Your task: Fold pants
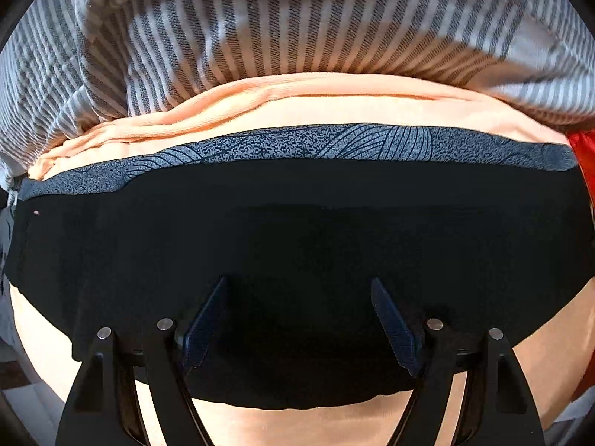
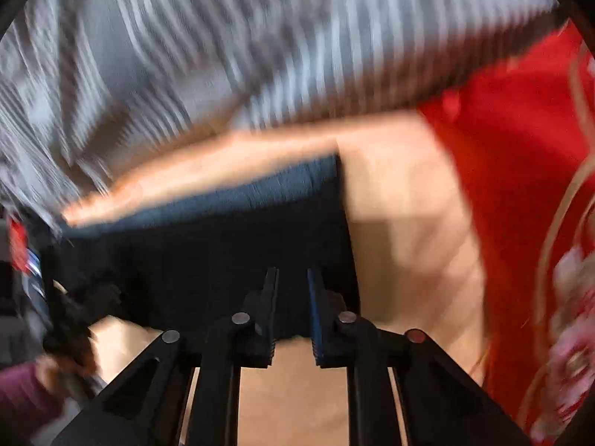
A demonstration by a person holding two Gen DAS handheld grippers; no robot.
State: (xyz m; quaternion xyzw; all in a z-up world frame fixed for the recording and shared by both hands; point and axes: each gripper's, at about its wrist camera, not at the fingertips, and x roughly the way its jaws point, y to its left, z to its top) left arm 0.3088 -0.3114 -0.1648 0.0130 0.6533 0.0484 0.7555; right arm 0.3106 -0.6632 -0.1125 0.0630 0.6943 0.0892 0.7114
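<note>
The black pants (image 1: pixel 297 223) lie folded into a wide flat band on a peach sheet (image 1: pixel 260 107). A blue-grey patterned strip (image 1: pixel 334 141) runs along their far edge. My left gripper (image 1: pixel 299 280) points down over the middle of the pants, jaws wide open with nothing between them. In the blurred right wrist view the pants (image 2: pixel 204 252) end in a straight right edge. My right gripper (image 2: pixel 292 271) hovers near their front right corner, its fingers (image 2: pixel 271 297) almost together with only a narrow gap and no cloth pinched.
A grey-and-white striped blanket (image 1: pixel 260 29) is bunched along the far side of the sheet. A red patterned cloth (image 2: pixel 502 167) lies to the right of the pants. A maroon sleeve (image 2: pixel 22 397) shows at the lower left of the right wrist view.
</note>
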